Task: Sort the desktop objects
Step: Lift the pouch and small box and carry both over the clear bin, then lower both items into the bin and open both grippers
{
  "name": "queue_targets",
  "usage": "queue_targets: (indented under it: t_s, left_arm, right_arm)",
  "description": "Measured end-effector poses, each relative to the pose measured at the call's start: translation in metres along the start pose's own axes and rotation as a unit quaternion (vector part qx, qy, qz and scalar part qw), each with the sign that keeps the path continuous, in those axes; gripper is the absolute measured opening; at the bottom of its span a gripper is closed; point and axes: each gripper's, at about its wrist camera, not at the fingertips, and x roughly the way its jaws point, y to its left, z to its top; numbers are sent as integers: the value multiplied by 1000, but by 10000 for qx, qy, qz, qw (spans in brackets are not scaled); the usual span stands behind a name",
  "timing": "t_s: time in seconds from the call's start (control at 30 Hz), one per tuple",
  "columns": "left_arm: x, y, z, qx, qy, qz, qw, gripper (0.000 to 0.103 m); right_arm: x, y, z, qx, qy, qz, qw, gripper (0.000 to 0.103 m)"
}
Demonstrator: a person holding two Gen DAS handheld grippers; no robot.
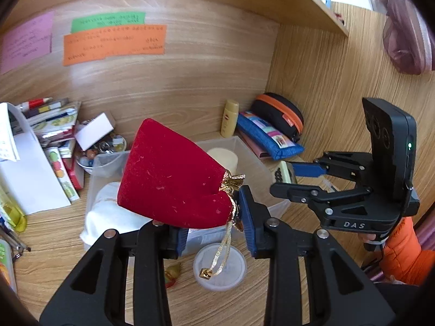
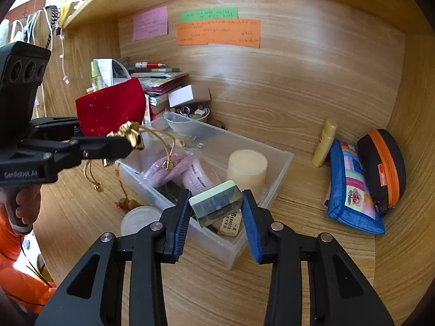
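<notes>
A red velvet pouch [image 1: 168, 179] with a gold drawstring hangs in the air, and my left gripper [image 1: 214, 217] is shut on its gathered neck. Its gold cords dangle below. In the right wrist view the same pouch [image 2: 111, 108] shows at the left in the left gripper [image 2: 127, 144]. My right gripper [image 2: 217, 198] is shut on a small green-and-white block [image 2: 216, 203], held over the near end of a clear plastic bin [image 2: 274, 174]. In the left wrist view that gripper [image 1: 284, 176] is at the right, above the bin [image 1: 261, 168]. A cream cylinder [image 2: 247, 167], pink items and an eraser lie in the bin.
A round white lid [image 1: 220, 266] and a small gold trinket [image 1: 172, 273] lie on the desk in front. A blue patchwork pencil case [image 2: 350, 190], a black-and-orange case [image 2: 383, 165] and a yellow tube [image 2: 323, 144] sit at the right wall. Books and papers [image 2: 160, 81] pile at the back left, under a shelf.
</notes>
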Motion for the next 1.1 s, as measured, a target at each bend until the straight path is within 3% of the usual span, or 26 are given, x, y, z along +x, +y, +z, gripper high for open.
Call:
queue_targets:
  t_s: [0.4, 0.53, 0.67, 1.1]
  left_arm:
    - [51, 2, -3, 45, 606, -152, 9980, 33]
    - [55, 4, 1, 82, 681, -188, 9975, 41]
    - [56, 0, 3, 169, 700, -231, 9971, 54]
    - [31, 4, 12, 91, 280, -7, 9996, 69]
  right_arm:
    - [35, -18, 0, 158, 362, 58, 9992, 34]
    - [38, -18, 2, 127, 394, 65, 9991, 34]
    - [42, -14, 2, 26, 427, 46, 9991, 34]
    - [40, -10, 2, -55, 434, 8, 9990, 35]
